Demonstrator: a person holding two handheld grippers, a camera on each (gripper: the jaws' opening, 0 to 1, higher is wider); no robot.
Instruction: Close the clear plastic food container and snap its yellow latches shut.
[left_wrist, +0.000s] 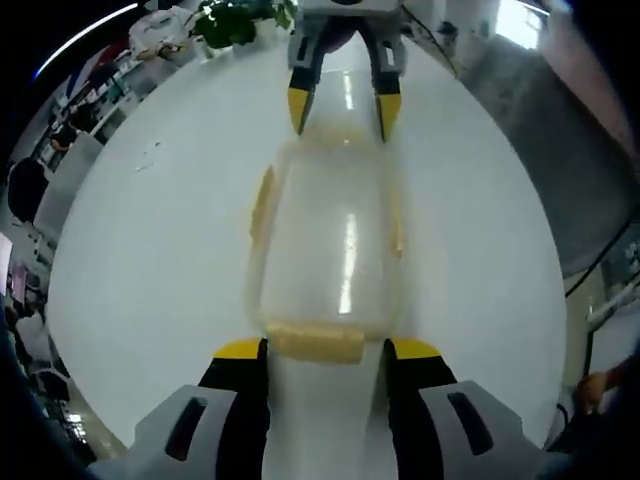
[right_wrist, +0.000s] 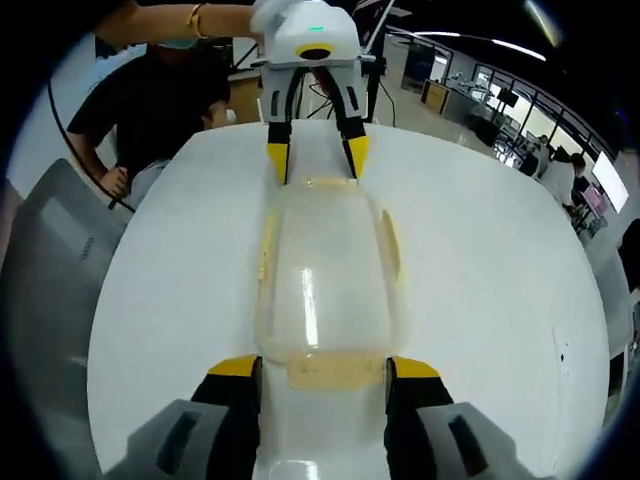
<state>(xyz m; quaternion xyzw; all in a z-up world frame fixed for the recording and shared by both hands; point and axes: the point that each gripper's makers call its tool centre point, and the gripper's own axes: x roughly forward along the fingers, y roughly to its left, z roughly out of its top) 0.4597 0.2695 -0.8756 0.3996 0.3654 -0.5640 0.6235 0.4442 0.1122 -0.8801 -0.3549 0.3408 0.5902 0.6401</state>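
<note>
The clear plastic food container (left_wrist: 325, 265) lies lengthwise on the white worktop (left_wrist: 150, 260), its lid already down on it as far as we can judge; yellow latches show at both long sides (left_wrist: 261, 205) and at both ends. In the left gripper view the near end latch (left_wrist: 315, 343) sits at 6 o'clock of the container, between the tips of our left gripper (left_wrist: 325, 350), whose jaws stand apart on either side of it; whether they touch it we cannot tell. At 12 o'clock our right gripper (left_wrist: 344, 112) meets the far end, its jaws likewise apart.

In the right gripper view the roles swap; the end latch (right_wrist: 335, 370) lies between our right gripper's (right_wrist: 325, 368) tips, and the left gripper (right_wrist: 312, 160) is at 12 o'clock.

We judge the end latches to be the step in hand; to do it well we press each flap squarely toward the container wall, both ends together, so the container does not slide; then the side latches (right_wrist: 390, 240) follow.
</note>
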